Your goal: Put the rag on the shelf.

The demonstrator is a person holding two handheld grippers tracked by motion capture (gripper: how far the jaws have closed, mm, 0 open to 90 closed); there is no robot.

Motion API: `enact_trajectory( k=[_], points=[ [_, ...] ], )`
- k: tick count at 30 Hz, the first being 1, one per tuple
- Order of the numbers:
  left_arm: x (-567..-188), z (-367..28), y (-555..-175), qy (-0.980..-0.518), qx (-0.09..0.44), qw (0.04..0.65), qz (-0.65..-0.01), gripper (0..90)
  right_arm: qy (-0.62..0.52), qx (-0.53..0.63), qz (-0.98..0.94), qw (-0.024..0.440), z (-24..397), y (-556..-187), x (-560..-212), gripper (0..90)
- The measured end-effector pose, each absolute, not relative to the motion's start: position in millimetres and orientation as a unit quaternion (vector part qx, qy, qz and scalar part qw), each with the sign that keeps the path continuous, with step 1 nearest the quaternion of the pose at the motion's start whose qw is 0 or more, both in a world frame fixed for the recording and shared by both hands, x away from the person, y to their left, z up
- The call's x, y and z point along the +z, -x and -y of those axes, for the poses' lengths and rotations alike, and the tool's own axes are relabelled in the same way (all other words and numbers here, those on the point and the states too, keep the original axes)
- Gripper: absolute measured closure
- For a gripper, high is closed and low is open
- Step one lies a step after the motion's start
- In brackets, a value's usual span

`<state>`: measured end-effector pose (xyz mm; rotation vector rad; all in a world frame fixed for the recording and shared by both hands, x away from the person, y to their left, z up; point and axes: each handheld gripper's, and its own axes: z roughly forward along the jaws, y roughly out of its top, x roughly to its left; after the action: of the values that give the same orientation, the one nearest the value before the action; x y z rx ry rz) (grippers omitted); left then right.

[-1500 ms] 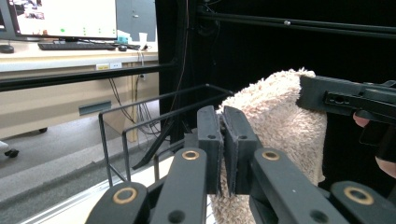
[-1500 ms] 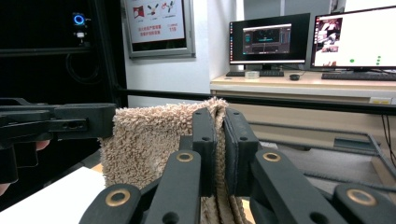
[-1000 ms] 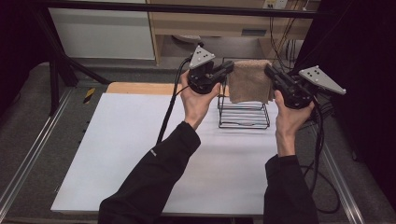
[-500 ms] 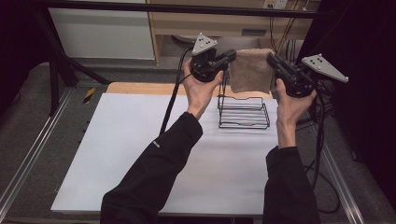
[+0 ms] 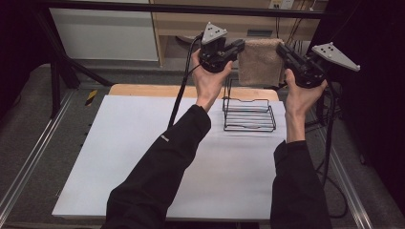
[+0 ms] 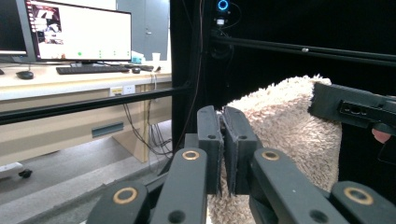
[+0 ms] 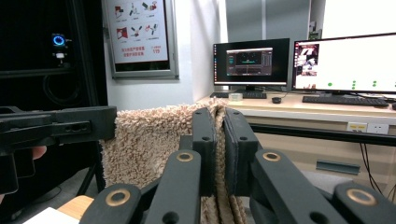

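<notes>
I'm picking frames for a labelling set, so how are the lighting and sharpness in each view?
High view: the white table is evenly lit, its surroundings dark, and the wire rack casts a faint shadow. Left gripper view: the beige towel is sharp against black, while the monitor glares white. Right gripper view: the near fingers look slightly soft, and the right-hand screen is overexposed.

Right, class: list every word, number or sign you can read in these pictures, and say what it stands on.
None can be read for certain.
Poster: pictures with red lines of text, too small.
Screens: blurred.
Sleeve: small white mark, unreadable.
Sticker on desk: too small.
</notes>
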<state>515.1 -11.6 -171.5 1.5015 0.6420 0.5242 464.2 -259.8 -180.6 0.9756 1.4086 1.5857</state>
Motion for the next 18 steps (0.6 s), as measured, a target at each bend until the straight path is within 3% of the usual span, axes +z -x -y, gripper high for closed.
enact_trajectory(
  k=[18],
  points=[
    [-166.2,19.6,-545.7,-0.668,0.246,0.64,-0.289,85.6,-0.392,0.62,-0.557,0.39,263.4,-493.3,-180.4,84.4]
  ],
)
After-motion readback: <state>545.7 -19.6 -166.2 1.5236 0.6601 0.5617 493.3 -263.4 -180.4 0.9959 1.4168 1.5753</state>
